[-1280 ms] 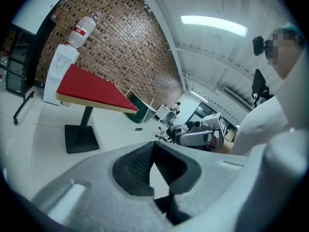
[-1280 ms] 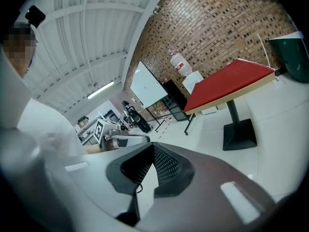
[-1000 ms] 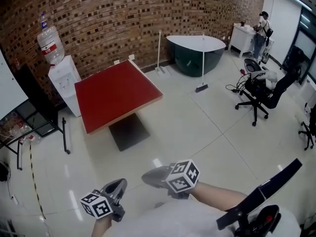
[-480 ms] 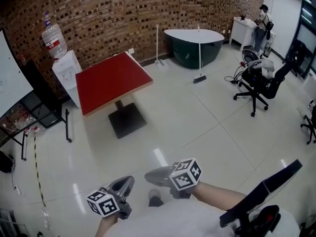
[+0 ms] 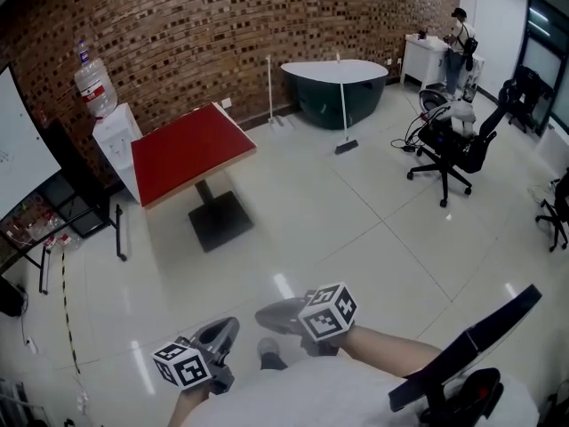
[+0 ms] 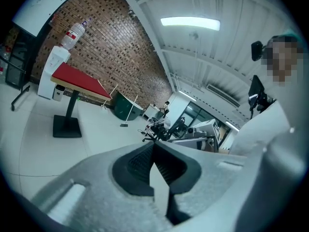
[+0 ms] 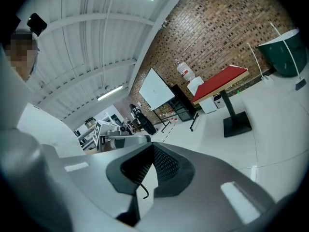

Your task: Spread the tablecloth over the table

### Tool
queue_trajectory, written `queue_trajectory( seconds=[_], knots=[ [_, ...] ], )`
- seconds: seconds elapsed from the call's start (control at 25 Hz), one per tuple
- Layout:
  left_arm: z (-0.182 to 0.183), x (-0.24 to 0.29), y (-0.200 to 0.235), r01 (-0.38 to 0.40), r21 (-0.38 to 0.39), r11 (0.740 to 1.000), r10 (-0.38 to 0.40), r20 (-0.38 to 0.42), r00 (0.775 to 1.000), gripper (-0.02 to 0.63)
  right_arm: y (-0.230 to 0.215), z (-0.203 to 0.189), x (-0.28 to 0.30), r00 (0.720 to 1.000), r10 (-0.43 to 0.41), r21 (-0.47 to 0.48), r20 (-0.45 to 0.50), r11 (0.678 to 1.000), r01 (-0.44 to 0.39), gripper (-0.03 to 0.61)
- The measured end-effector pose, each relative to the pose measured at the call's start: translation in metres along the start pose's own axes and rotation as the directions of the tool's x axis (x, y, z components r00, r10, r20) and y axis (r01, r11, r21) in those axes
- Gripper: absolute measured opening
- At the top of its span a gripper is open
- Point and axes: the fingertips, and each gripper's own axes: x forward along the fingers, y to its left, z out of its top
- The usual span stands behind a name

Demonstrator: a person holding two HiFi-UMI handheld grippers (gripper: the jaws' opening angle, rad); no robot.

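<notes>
Head view puts the red-topped table (image 5: 191,149) well ahead of both pairs of jaws and off to their left, so the left gripper (image 5: 229,326) is nearer than the right gripper (image 5: 263,315). Both jaws are pressed together on nothing. No loose tablecloth shows near them, and I cannot tell whether the red top is cloth.

Bright, even indoor light from ceiling strip lamps (image 6: 189,22). Pale glare streaks on the glossy floor (image 5: 356,229); red bench (image 5: 182,149) far left evenly lit, sharp. Strong fisheye bend along the brick wall (image 5: 222,25). Black vignette round both gripper views, nearest foreground there slightly soft.
</notes>
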Motion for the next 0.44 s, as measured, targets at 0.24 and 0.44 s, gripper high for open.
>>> queue_trajectory(
  seconds=[0.24,0.44],
  knots=[
    [0.004,0.001,-0.013,0.006,0.007,1.0,-0.006,0.021,1.0,0.002,0.007,-0.003,-0.014,1.0,0.001,-0.016,0.012,1.0,-0.001,0.0],
    [0.0,0.001,-0.026,0.005,0.008,1.0,-0.005,0.009,1.0,0.002,0.015,-0.003,-0.024,1.0,0.004,-0.018,0.023,1.0,-0.004,0.0]
  ],
)
